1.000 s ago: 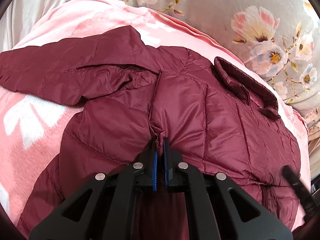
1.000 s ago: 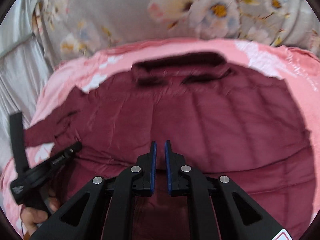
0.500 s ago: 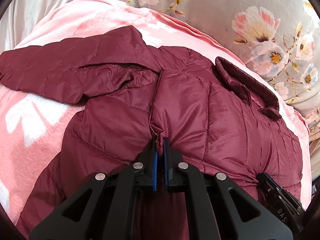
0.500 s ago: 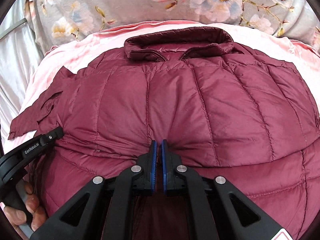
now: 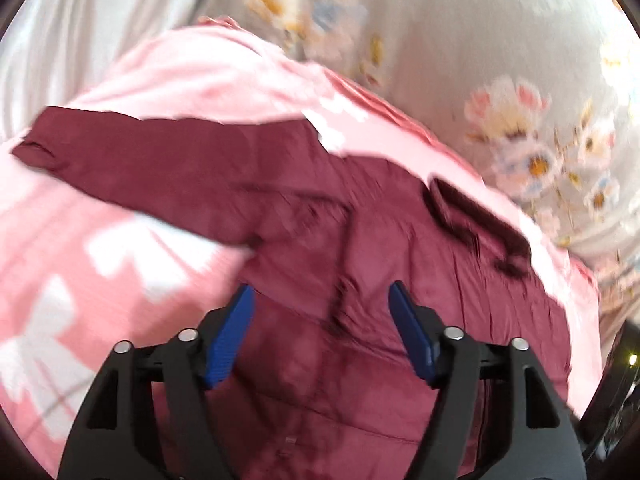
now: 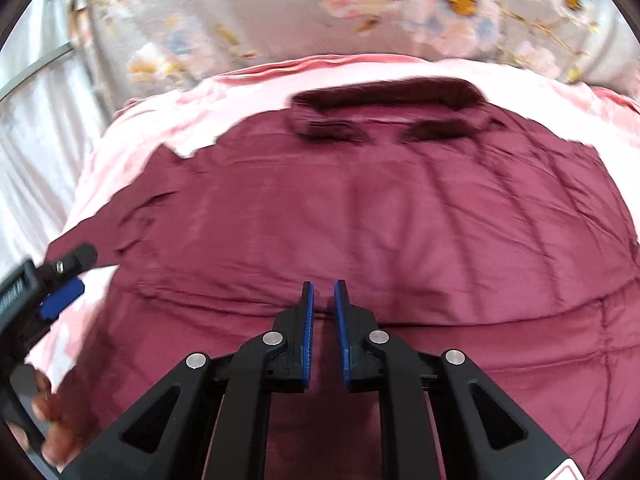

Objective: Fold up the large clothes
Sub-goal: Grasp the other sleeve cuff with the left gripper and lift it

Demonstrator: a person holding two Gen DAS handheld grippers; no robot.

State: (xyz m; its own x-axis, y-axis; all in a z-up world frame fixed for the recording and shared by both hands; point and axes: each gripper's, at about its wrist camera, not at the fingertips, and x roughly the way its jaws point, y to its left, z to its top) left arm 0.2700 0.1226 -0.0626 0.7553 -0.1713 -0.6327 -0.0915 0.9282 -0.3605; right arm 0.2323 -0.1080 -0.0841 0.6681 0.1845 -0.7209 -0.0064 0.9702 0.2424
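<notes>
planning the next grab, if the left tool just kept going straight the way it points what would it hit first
Most likely the jacket: its maroon body fills the view just beyond the left tool, whose jaws are opening with nothing between them. Blur makes the depth uncertain.

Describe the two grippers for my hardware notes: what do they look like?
Both match. The left gripper and right gripper have black, angular frames with triangular cutouts, silver round pivot bolts and ribbed blue pads lining the jaws. The right gripper carries a red-edged white sticker.

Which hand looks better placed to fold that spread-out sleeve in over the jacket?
Probably the left gripper: its jaws are opening, empty, above the jacket nearest the sleeve. The right gripper sits mid-body.
</notes>
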